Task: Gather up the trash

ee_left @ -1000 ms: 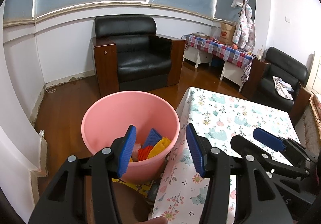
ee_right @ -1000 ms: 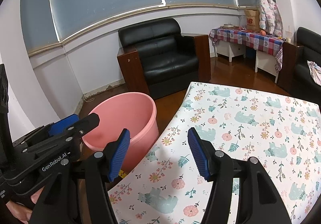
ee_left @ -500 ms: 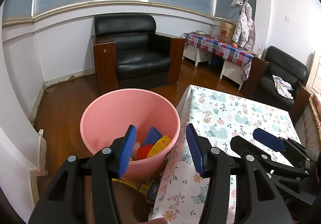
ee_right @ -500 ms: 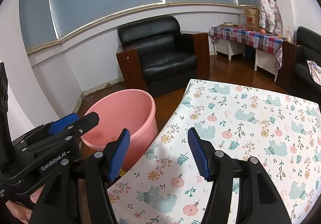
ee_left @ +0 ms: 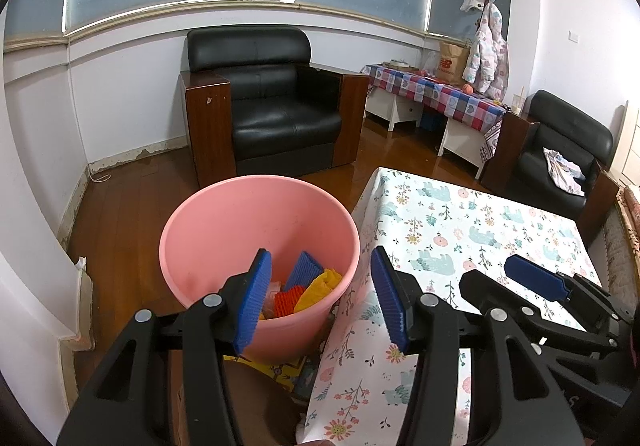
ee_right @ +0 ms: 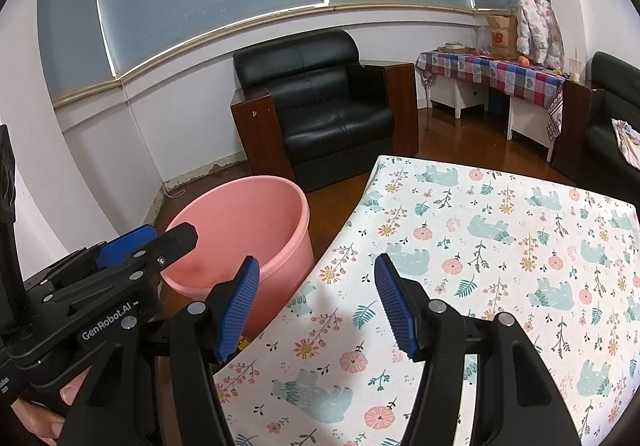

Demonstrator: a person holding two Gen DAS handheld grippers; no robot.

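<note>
A pink bucket [ee_left: 224, 238] stands on the wooden floor [ee_left: 132, 202], tight against the corner of a table under a floral cloth [ee_left: 460, 230]. I take that bucket as my marker for everything else. Down inside it lies the collected trash: a blue ridged piece [ee_left: 305, 269], an orange ridged piece [ee_left: 289, 299] and a crumpled yellow scrap [ee_left: 320, 286], heaped toward the wall of the bucket nearest the table. Some pale clear bits sit among them, too small for me to name.

The left gripper [ee_left: 320, 298] hangs over the near rim of the bucket, tilted downward, its blue pads spread wide with nothing between them. One pad sits over the bucket's mouth, the other over the hanging edge of the cloth just beside the bucket.

The right gripper [ee_right: 316, 302] is on the table side of the bucket, poised above the cloth, also spread wide and holding nothing. Its left pad lines up with the bucket's outer wall, the other pad over the printed flowers. From this side, part of a hand [ee_right: 40, 414] shows under the left tool.

Beyond the bucket, against the far wall, stands a black armchair [ee_left: 276, 106] with wooden sides. Under the bucket's near side, a yellow printed sheet [ee_left: 276, 368] lies on the floor.
</note>
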